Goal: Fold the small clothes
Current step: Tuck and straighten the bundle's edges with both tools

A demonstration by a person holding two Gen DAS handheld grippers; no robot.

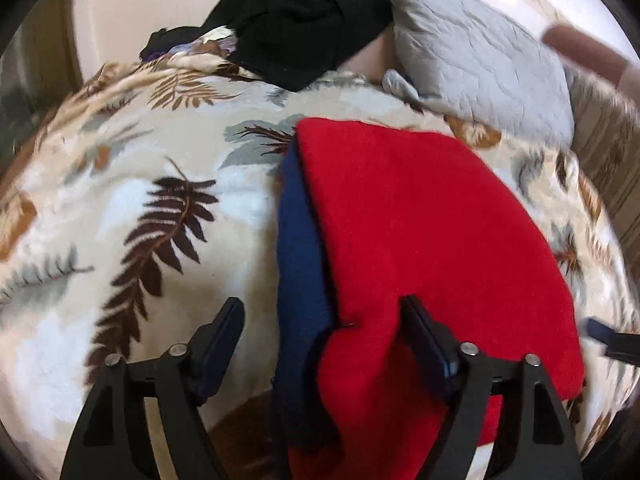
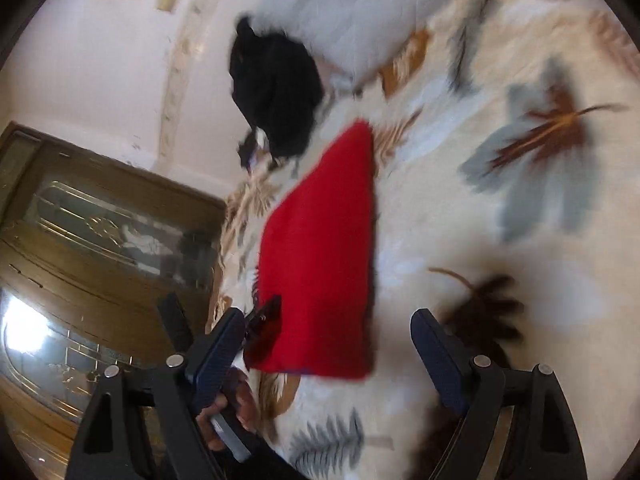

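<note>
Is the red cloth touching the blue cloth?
Touching. The left wrist view shows the red cloth lying on top of the blue cloth, overlapping it with no gap.

Your R gripper [image 2: 328,338] jaws wide, nothing between, folded red cloth [image 2: 320,248] on leaf-print blanket [image 2: 500,240], black clothes pile [image 2: 276,96] beyond

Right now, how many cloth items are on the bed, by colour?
Red: 1, folded red garment
Navy: 1, navy garment under the red one
Black: 1, black clothes heap
Grey: 1, grey pillow
Total: 4
</note>
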